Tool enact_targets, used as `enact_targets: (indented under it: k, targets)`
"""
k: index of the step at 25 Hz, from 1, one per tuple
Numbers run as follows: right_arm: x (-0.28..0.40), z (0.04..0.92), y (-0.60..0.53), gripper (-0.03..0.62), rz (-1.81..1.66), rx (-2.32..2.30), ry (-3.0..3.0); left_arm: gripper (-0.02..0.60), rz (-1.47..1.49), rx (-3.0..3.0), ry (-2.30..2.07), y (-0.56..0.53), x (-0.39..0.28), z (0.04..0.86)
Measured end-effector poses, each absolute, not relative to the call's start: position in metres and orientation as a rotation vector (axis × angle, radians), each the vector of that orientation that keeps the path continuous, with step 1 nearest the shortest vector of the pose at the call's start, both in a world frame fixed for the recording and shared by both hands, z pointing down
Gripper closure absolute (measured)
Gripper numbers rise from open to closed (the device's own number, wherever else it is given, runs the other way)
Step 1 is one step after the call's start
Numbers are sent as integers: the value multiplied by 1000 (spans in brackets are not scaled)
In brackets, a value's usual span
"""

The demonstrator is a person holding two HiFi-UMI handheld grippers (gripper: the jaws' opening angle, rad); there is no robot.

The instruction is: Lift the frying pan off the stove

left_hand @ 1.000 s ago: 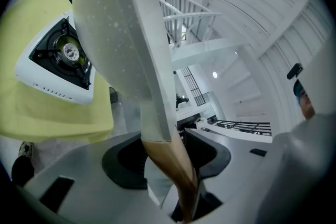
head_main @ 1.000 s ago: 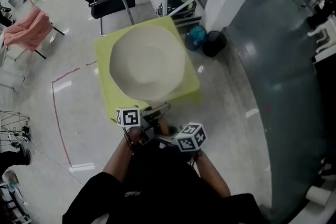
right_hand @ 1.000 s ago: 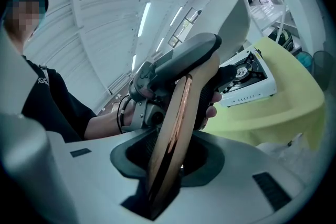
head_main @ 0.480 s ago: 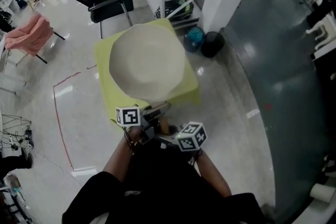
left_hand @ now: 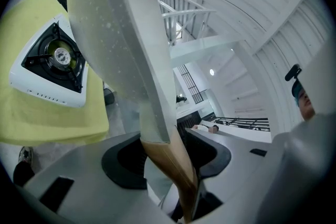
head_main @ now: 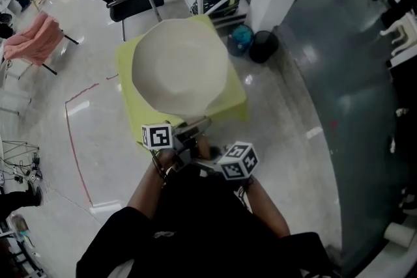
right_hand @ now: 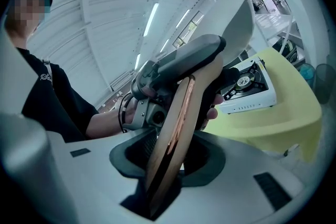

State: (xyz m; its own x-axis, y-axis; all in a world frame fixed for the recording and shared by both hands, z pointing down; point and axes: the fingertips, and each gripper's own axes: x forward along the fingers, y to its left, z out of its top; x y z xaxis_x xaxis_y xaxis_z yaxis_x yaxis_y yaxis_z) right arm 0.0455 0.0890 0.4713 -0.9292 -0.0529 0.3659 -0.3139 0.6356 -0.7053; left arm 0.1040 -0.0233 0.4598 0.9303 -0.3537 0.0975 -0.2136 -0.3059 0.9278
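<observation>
Both forearms reach up from bottom centre, left gripper (left_hand: 168,160) and right gripper (right_hand: 169,162) clamped on the wooden handle (right_hand: 176,123), right jaws just easing wider, frying pan (head_main: 179,71) aloft mid-frame, clear of stove (left_hand: 52,60).

frying pan (head_main: 180,71): cream, round, wooden handle (right_hand: 170,139), I have it aloft above stove | stove (left_hand: 52,68): white, single black burner, under pan

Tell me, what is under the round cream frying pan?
A white single-burner gas stove on a yellow-green table. From the head view the cream frying pan covers the stove completely.
</observation>
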Motion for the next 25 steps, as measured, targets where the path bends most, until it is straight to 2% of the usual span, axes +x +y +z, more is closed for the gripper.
enact_targets:
  k: [25]
  targets:
    - [47,477,88,448,1170,283,-2543,339,-147,1914,-413,-26,104,464]
